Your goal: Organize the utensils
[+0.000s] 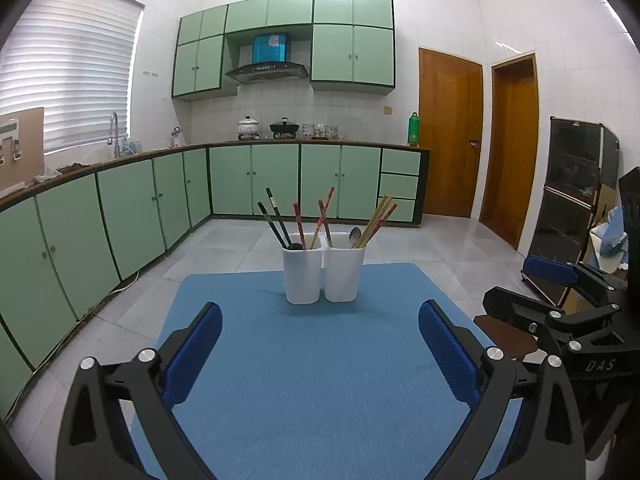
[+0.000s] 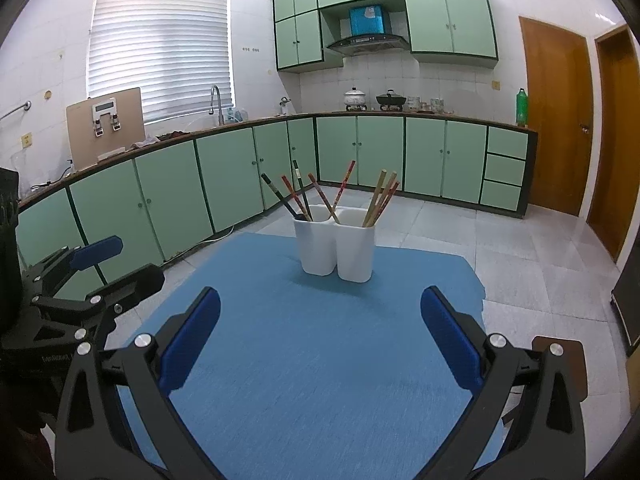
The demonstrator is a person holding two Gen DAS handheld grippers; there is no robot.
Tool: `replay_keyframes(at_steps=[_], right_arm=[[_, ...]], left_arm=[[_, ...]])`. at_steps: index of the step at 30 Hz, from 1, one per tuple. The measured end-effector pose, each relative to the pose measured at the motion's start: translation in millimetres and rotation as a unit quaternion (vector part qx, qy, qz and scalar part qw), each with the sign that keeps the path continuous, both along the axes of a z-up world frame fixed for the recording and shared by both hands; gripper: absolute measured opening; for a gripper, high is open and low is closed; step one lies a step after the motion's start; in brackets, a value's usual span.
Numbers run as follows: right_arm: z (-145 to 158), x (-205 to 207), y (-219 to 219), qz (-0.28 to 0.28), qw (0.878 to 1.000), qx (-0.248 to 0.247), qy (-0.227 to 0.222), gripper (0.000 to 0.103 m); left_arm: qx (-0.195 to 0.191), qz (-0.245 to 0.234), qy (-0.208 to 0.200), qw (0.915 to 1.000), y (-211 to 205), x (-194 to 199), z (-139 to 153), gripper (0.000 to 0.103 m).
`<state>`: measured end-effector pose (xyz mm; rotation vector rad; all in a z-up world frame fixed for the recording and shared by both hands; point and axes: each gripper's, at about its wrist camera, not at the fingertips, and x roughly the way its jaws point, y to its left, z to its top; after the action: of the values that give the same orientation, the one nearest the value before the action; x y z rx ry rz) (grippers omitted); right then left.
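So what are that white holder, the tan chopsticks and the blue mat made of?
White holder: likely plastic, smooth, matte, with rounded moulded corners. Tan chopsticks: probably bamboo or wood, pale and unpainted with squared ends. Blue mat: seems woven fabric or felt, showing a fine streaky texture and no shine.

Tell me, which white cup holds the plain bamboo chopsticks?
The right-hand white cup: its bamboo chopsticks are pale and unpainted, beside a spoon; the left-hand cup has black and red ones.
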<state>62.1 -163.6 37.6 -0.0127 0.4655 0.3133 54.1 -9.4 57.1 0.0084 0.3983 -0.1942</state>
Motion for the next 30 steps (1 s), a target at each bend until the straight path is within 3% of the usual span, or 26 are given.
replay_keyframes(at_steps=[30], right_arm=[[2, -5, 3, 0.006, 1.0, -0.002, -0.01, 0.097]], left_arm=[[-0.004, 0.014, -0.017, 0.9998, 6, -12, 4, 0.097]])
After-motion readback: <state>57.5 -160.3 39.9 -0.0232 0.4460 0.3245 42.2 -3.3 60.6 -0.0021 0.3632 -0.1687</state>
